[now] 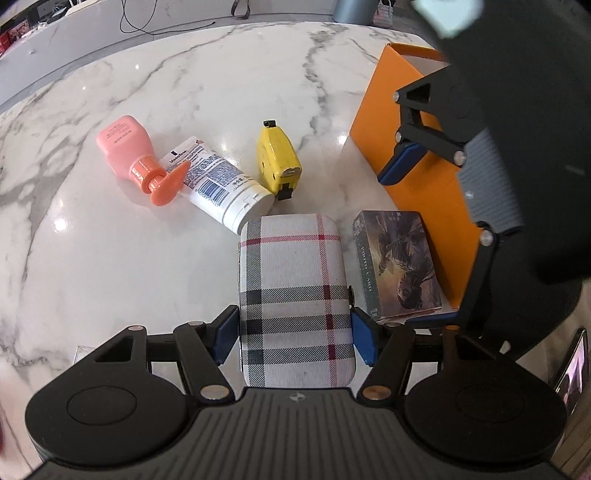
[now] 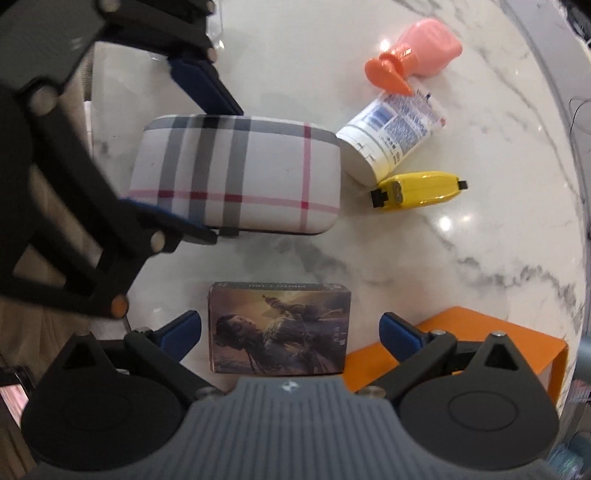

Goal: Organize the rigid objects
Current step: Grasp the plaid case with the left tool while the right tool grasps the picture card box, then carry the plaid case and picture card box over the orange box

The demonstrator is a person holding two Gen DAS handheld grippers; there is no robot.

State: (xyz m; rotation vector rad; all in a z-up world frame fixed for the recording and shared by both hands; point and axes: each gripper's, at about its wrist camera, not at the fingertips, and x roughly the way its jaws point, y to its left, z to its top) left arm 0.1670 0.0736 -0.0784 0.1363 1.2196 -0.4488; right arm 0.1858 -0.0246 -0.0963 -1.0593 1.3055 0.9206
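Observation:
My left gripper (image 1: 295,338) is shut on a plaid fabric case (image 1: 295,295), blue pads pressing both long sides; it also shows in the right wrist view (image 2: 236,177). My right gripper (image 2: 290,332) is open, its fingers either side of a dark card box (image 2: 279,328) without touching it; the box also shows in the left wrist view (image 1: 397,264). An orange box (image 1: 406,147) stands at the right, beside the card box. A yellow tape measure (image 1: 279,158), a white Vaseline tube (image 1: 221,181) and a pink pump bottle (image 1: 135,157) lie further out.
The objects lie on a white marble table (image 1: 110,258). Its far rounded edge (image 1: 221,33) runs along the top, with a cable beyond it. A phone screen (image 1: 574,373) shows at the lower right, off the table.

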